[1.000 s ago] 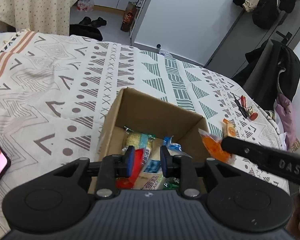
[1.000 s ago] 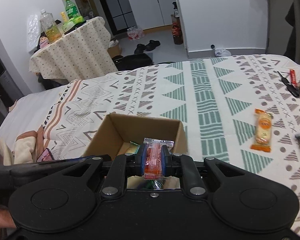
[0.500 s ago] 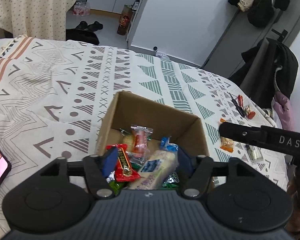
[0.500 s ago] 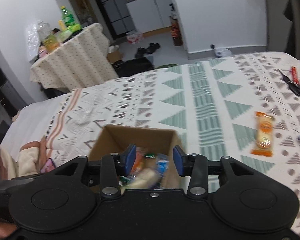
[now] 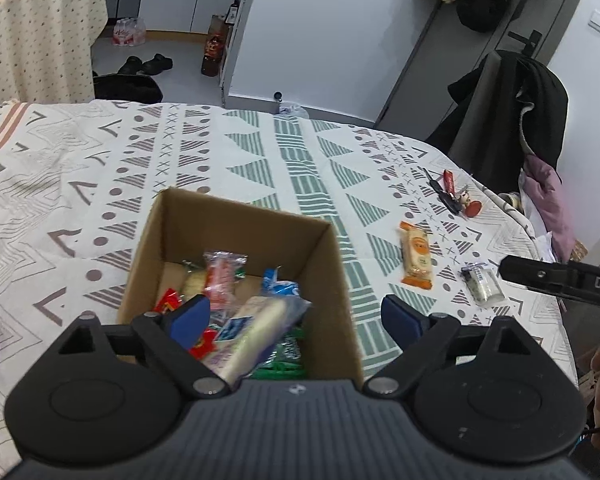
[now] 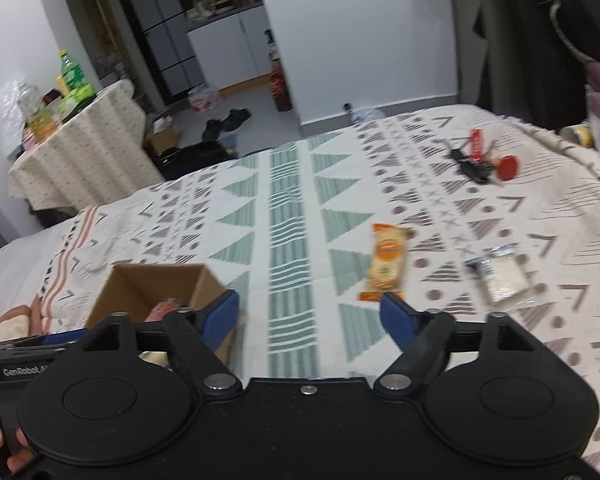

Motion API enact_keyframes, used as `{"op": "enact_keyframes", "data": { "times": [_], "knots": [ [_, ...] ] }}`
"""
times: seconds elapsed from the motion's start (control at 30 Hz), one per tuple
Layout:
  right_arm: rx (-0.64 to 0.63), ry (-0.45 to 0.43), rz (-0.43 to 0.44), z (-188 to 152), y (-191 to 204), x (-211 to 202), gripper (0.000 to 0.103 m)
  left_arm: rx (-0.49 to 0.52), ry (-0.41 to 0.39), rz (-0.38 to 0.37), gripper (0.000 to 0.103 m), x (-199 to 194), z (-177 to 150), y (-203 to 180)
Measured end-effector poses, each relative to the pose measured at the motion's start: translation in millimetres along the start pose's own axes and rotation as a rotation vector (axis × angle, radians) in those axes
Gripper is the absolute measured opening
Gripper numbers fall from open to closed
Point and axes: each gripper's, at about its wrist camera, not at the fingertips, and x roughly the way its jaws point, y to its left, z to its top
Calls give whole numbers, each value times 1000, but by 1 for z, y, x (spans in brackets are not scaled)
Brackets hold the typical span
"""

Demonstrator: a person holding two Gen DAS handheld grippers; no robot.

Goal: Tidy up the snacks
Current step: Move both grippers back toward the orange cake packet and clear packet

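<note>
Both grippers are spread wide and empty: the left gripper (image 5: 296, 318) hangs over the cardboard box (image 5: 332, 280) of snacks, the right gripper (image 6: 309, 314) over the patterned cloth (image 6: 292, 208). The orange packet (image 6: 386, 262) lies just beyond the right one, the clear packet (image 6: 500, 276) further right. I'd straddle the orange packet's narrow width, settle low, then close.

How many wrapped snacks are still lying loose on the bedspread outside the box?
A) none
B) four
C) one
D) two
D: an orange-wrapped snack and a clear-wrapped snack lie on the bedspread, apart from each other, right of the cardboard box.
</note>
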Motion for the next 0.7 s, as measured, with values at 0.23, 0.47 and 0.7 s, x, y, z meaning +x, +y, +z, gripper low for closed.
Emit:
{"op": "enact_keyframes", "data": {
  "times": [0.23, 0.47, 0.7],
  "knots": [
    [37, -22, -62, -4, -31, -11, 87, 31, -9, -44, 93, 2, 7, -22],
    [81, -13, -106, -13, -55, -12, 92, 73, 6, -75, 93, 15, 10, -46],
    [96, 0, -137, -15, -77, -14, 101, 113, 34, -88, 93, 33, 14, -72]
  ]
}}
